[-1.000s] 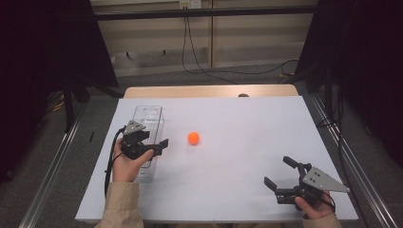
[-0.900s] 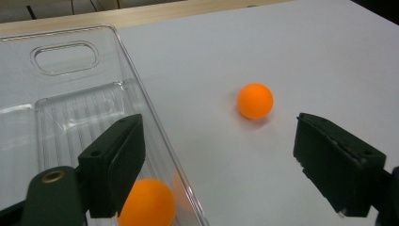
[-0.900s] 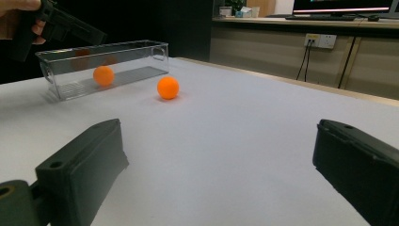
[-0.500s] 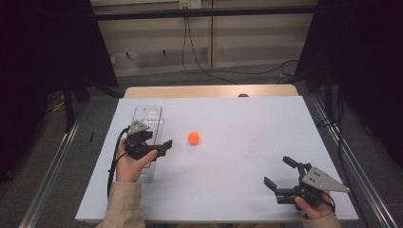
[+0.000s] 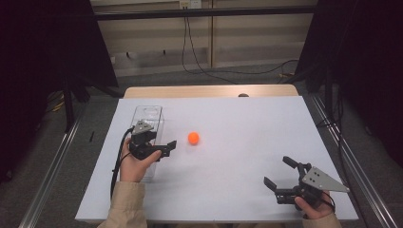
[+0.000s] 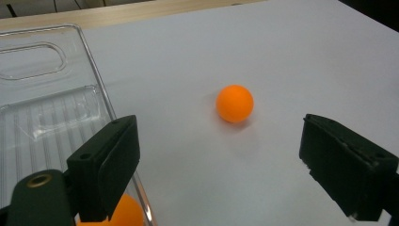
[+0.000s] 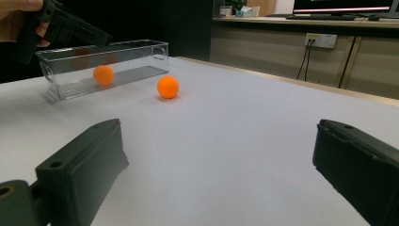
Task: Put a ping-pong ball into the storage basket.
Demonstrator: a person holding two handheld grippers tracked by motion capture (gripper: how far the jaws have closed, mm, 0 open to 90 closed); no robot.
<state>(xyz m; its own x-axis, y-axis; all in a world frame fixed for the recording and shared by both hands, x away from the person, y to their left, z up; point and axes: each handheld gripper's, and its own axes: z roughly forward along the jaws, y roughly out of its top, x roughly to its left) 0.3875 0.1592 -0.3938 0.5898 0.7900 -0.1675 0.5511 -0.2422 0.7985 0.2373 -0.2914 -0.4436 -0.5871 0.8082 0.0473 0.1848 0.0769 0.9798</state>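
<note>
Just ahead of the left gripper (image 6: 216,165), a little beyond its jaw tips and between their lines: the orange ball (image 6: 234,103), loose on the white table (image 5: 237,190), touching nothing. Close to that gripper's left jaw, low and partly hidden behind it: a second ball (image 6: 124,214), already inside the clear box (image 6: 47,94). Seen from the right gripper's side as well, resting on the ribbed floor of the box near the end where the left hand is.

Left gripper: spread wide, jaws just been opening, nothing between the pads. Held above the near end of the box, left jaw over the box wall, right jaw over bare table.

Right gripper (image 5: 277,170): also spread, empty, low over the near right part of the table, well apart from the box and from both balls. Far ahead of its jaws and toward their left: the orange ball, with the box just behind it.

Judged from how things lie, about half done: one ball put in the box, one left outside. Remaining, probably: to bring the left gripper forward to the orange ball, pinch it, lift it over the box wall and let go inside. Not possible to tell from here whether more balls wait elsewhere.
</note>
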